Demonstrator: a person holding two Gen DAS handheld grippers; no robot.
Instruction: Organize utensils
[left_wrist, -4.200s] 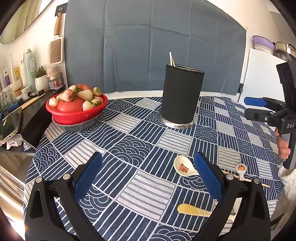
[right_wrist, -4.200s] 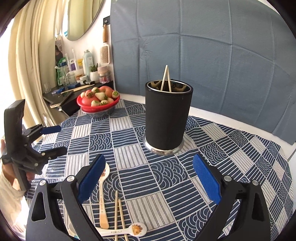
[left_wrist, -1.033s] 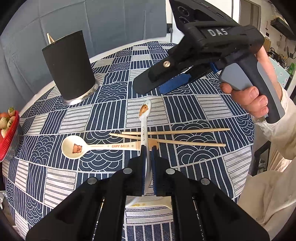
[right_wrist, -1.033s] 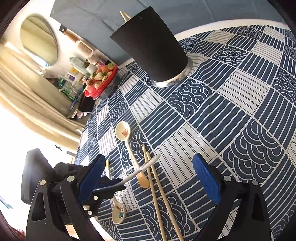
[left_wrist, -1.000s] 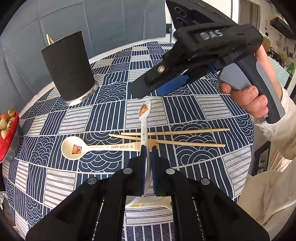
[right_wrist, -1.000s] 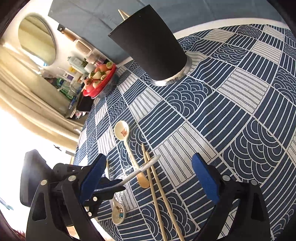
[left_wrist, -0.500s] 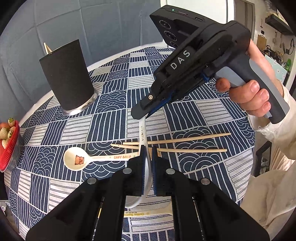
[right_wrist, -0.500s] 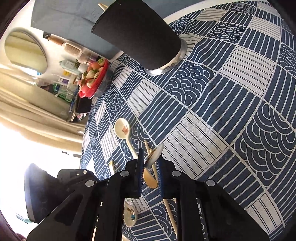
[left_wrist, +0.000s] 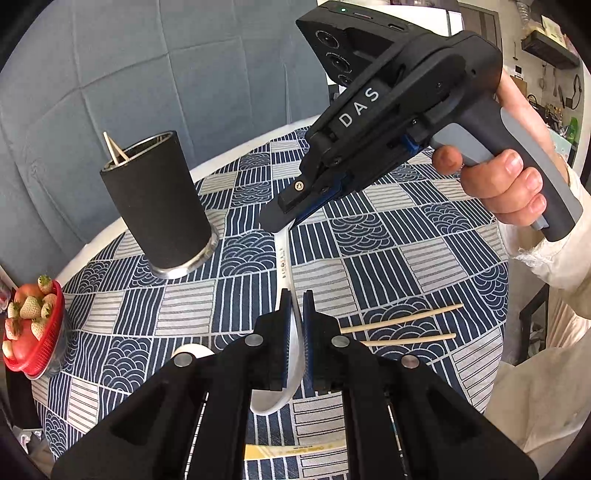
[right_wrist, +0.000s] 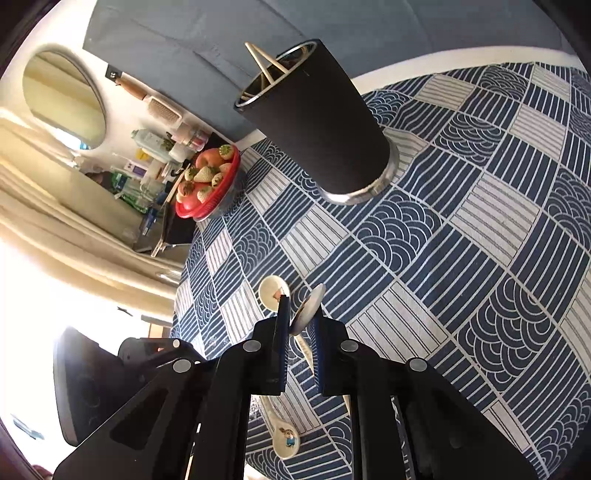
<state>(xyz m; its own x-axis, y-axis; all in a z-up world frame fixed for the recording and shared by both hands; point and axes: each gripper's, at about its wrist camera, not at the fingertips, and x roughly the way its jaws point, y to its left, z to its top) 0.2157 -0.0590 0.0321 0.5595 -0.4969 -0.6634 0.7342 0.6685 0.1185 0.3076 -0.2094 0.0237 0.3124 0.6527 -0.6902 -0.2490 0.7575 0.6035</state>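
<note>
A white ceramic spoon (left_wrist: 285, 258) hangs in the air between both grippers. My left gripper (left_wrist: 294, 302) is shut on its bowl end. My right gripper (left_wrist: 286, 218) is shut on the handle tip; in the right wrist view that gripper (right_wrist: 300, 314) clamps the spoon's end (right_wrist: 309, 306). The black utensil holder (left_wrist: 155, 199) stands at the back left with chopsticks in it, and shows in the right wrist view (right_wrist: 314, 118). Two loose chopsticks (left_wrist: 399, 325) lie on the cloth at the right. Other spoons (right_wrist: 271, 291) (right_wrist: 284, 435) lie on the cloth.
A red basket of strawberries (left_wrist: 29, 325) sits at the table's left edge, also in the right wrist view (right_wrist: 207, 184). The round table has a blue patterned cloth (left_wrist: 369, 243). A grey-blue padded panel (left_wrist: 184, 66) stands behind. A cluttered shelf (right_wrist: 155, 155) lies beyond the basket.
The right gripper came in open and shut on the spoon's handle tip. Both grippers have lifted the spoon higher above the cloth, away from the chopsticks.
</note>
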